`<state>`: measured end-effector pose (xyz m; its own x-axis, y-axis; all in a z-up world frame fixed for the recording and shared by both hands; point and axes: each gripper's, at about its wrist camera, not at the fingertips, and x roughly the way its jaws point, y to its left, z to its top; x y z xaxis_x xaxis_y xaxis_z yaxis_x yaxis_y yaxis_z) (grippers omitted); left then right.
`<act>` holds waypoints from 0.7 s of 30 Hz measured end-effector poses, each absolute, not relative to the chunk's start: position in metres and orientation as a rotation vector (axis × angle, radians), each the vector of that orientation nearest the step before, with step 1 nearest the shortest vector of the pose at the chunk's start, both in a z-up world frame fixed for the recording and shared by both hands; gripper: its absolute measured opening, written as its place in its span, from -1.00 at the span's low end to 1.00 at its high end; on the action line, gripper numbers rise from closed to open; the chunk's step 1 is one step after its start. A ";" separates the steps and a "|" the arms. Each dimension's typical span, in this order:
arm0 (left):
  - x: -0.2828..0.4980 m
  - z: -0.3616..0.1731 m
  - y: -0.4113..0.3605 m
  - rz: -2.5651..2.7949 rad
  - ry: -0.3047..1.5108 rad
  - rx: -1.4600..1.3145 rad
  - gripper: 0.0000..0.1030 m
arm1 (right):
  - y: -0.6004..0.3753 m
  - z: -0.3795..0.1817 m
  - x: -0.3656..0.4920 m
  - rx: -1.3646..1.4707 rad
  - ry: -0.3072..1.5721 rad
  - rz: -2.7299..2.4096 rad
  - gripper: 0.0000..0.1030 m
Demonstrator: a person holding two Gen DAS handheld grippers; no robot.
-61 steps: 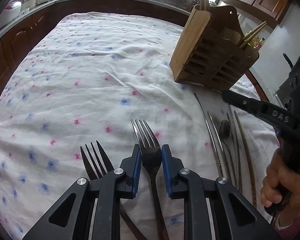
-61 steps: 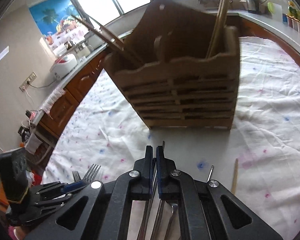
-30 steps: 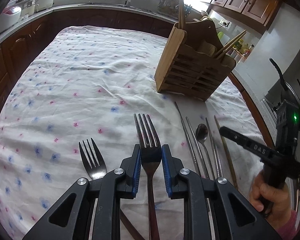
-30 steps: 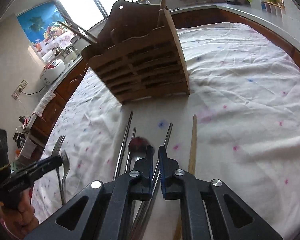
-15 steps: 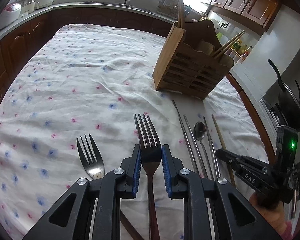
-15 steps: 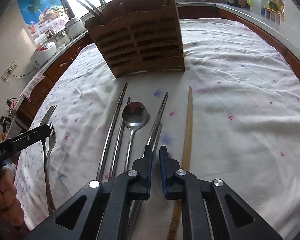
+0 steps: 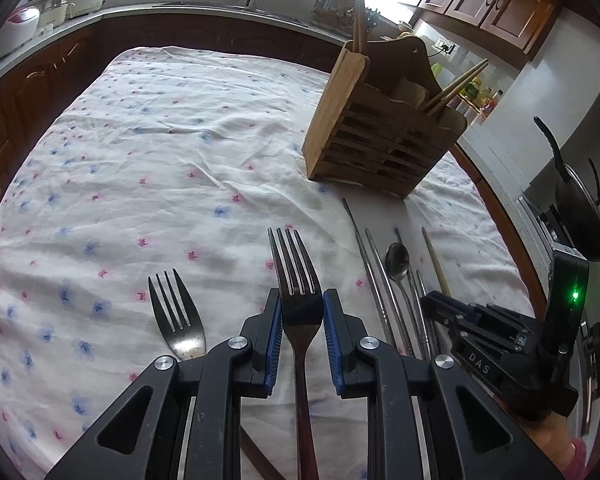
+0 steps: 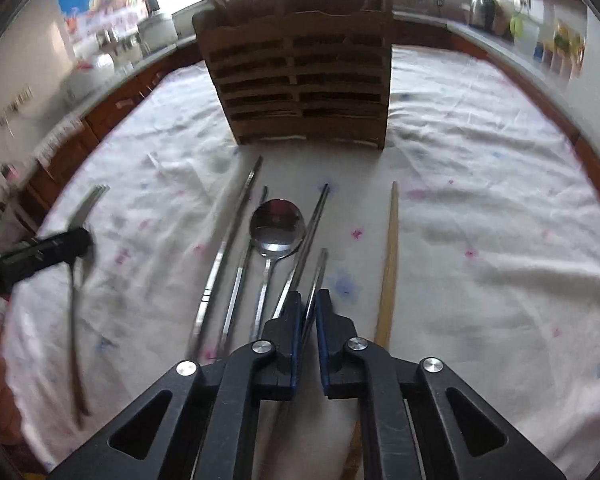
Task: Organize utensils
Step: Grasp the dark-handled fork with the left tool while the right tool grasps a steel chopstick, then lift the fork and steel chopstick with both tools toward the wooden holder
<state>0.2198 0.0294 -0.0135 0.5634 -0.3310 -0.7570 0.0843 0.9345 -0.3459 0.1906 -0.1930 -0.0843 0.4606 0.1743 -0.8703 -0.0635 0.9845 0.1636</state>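
Fork held, chopstick next
The left gripper [image 7: 302, 316] pinches a shiny metal fork [image 7: 298, 280]. The right gripper [image 8: 308, 312] squeezes a thin metal chopstick [image 8: 314, 280]; it could slip, rolling toward 12 o'clock.

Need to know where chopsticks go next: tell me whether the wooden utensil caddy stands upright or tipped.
Upright: the slatted wooden utensil caddy sits flat on the floral tablecloth, with wooden chopsticks poking out its top.

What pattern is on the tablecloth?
The tablecloth is white with small pink and blue flowers, clearest in the left wrist view.

Left claw [image 7: 302, 322] – black, blue pads [image 7: 275, 340], silver screws; right claw [image 8: 309, 332] alike, "DAS" marking.
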 end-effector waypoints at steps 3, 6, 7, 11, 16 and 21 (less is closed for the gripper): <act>0.216 -0.007 0.029 -0.253 0.934 -0.281 -0.65 | -0.203 -0.073 0.183 0.196 1.046 0.169 -0.90; 0.209 0.003 0.030 -0.259 0.909 -0.276 -0.65 | -0.210 -0.052 0.175 0.240 0.995 0.191 -0.90; 0.206 0.008 0.030 -0.262 0.899 -0.273 -0.66 | -0.213 -0.043 0.172 0.254 0.972 0.199 -0.90; 0.195 0.027 0.030 -0.278 0.857 -0.273 -0.78 | -0.224 -0.010 0.163 0.309 0.880 0.223 -0.91; 0.181 0.046 0.035 -0.303 0.813 -0.288 -0.98 | -0.235 0.019 0.157 0.333 0.794 0.223 -0.91; 0.177 0.046 0.035 -0.304 0.805 -0.284 -0.98 | -0.244 0.029 0.154 0.346 0.763 0.226 -0.91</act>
<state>0.1772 0.0349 0.0463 0.6548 -0.3706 -0.6587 0.1570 0.9192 -0.3610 0.1538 -0.2437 0.0294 0.7030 0.3227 -0.6338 -0.0753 0.9199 0.3849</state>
